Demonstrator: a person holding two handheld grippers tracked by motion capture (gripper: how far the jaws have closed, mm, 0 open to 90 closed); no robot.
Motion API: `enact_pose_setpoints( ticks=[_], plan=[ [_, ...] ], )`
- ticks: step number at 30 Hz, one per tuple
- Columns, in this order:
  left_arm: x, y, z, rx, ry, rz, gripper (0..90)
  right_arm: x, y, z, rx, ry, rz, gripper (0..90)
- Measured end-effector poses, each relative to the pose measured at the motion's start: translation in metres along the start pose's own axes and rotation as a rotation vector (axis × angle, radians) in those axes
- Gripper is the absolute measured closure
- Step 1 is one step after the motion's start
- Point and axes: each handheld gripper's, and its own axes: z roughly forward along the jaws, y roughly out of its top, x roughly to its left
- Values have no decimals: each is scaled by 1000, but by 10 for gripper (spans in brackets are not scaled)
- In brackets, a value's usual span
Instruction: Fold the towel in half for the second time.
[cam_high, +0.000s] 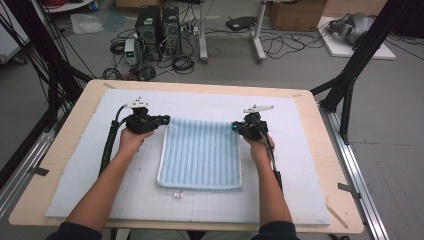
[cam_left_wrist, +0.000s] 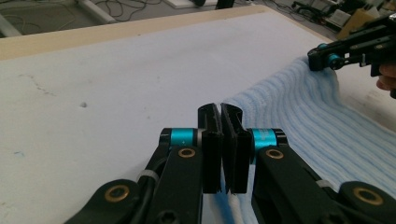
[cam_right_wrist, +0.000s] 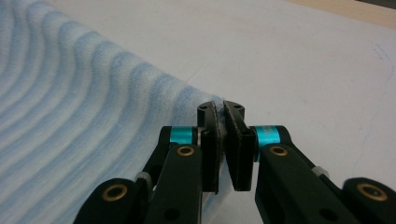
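Two far corners of the soft, ribbed light-blue towel (cam_high: 200, 152), spread flat on the white-padded worktop (cam_high: 75, 170), are pinched by the left claw (cam_left_wrist: 221, 114) and right claw (cam_right_wrist: 223, 112). Being light and limp, it is judged best lifted evenly by these corners, or sagging is likely.

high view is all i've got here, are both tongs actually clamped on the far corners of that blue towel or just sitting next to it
Observer: Left tongs are shut on the towel; in the left gripper view, cloth shows between the pads at its far left corner.
Operator: and the right one
Observer: Right tongs are shut too, with the towel's edge pinched between the pads.
Operator: is the cloth lifted anywhere
Observer: In the right gripper view the ribs curve up toward the pinched corner, so the cloth rises slightly there.
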Motion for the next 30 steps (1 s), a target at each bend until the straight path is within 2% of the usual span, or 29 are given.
enact_pose_setpoints(
  ticks=[3, 8, 15, 23, 25, 30],
  plan=[
    [-6, -1, -8, -48, -13, 10, 865, 3, -2, -10, -23, 19, -1, 850],
    [-12, -4, -18, -66, -34, 11, 865, 8, -2, -26, -58, 36, -20, 850],
    [-28, -7, -31, -90, -54, 42, 865, 16, -10, -44, -84, 53, -48, 849],
    [-41, -11, -40, -84, -73, 63, 865, 22, -19, -57, -98, 78, -48, 849],
    [-44, -15, -42, -87, -72, 65, 865, 26, -21, -62, -119, 82, -55, 849],
    [-45, -25, -47, -79, -80, 52, 865, 31, -30, -70, -129, 98, -62, 846]
  ],
)
